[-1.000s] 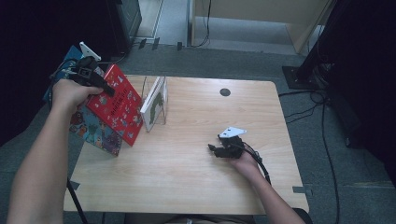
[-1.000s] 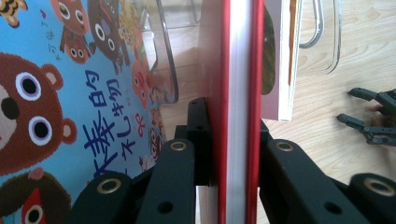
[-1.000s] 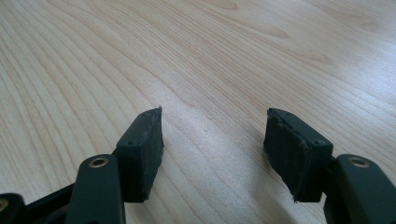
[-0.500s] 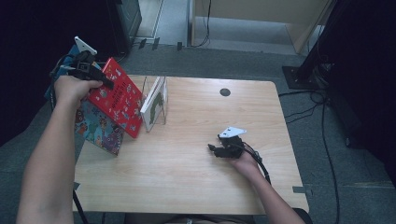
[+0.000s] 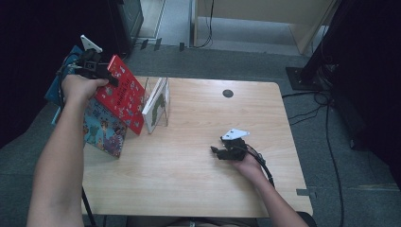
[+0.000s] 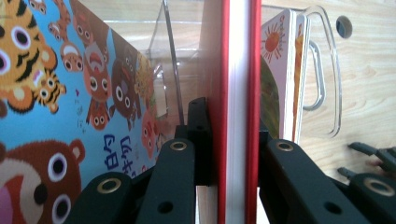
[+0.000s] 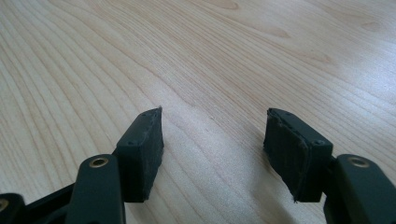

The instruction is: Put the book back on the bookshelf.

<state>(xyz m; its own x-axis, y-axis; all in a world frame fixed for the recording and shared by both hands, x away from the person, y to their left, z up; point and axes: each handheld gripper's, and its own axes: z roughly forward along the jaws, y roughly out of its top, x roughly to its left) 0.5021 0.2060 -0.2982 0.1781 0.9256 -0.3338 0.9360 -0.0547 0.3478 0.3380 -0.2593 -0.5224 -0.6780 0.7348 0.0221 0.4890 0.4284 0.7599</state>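
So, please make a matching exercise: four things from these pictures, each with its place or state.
1. red book
2. left tool
3. right tool
4. clear stand

a. open, low over bare wood
b. holds a white book upright
c. shut on a book
d. held tilted beside the stand

Pairs: 1-d, 2-c, 3-a, 4-b

Red book's [image 6: 238, 93] covers edge-on, perhaps unreadable; blue animal book [image 6: 70, 102] cut off at frame edge
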